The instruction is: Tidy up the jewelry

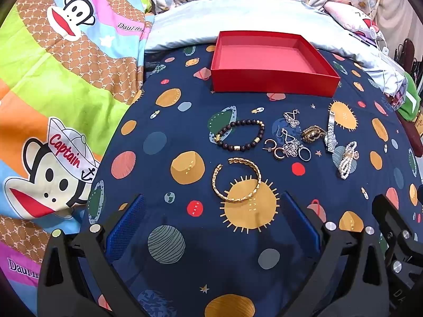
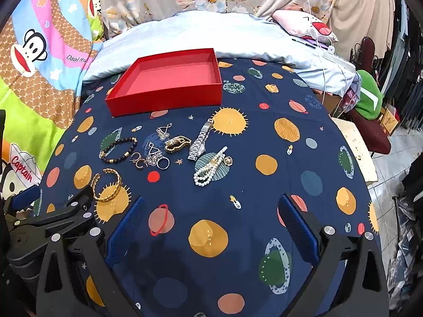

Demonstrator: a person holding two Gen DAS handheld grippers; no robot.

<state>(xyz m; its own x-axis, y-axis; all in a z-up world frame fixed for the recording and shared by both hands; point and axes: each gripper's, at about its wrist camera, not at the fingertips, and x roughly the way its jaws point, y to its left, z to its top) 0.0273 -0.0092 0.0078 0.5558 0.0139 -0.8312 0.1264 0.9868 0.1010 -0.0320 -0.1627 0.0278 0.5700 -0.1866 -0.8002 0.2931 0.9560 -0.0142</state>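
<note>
Holding your left gripper (image 1: pixel 211 216) low over the navy planet-print cloth (image 1: pixel 185 237), you are keeping its blue pads spread wide with nothing between them; the gold cuff bangle (image 1: pixel 236 179) is lying flat on the cloth just beyond the fingertips, centred on the gap. Going left to right along the row farther out, you are looking at the dark beaded bracelet (image 1: pixel 240 135), then a tight cluster of gold hoop earrings (image 1: pixel 275 150), silver flower drop earrings (image 1: pixel 289 134) and a silver ring (image 1: pixel 304 154), all touching or overlapping. Just right of those the gold chain bracelet (image 1: pixel 312 133) is sitting in a heap, with the silver watch (image 1: pixel 331 134) beside it and the pearl bracelet (image 1: pixel 347 159) at the right end, slightly nearer you. Beyond the whole row, the open red box (image 1: pixel 272 63) is resting on the far part of the cloth with nothing inside it, well apart from the jewelry.

Your right gripper (image 2: pixel 211 222) is hovering to the right of the left one, its pads likewise spread wide and holding nothing, over bare cloth with the pearl bracelet the closest piece ahead. A cartoon monkey quilt (image 1: pixel 53 92) is bunching up at the left edge and a pale blue pillow (image 1: pixel 238 15) is lying behind the box
</note>
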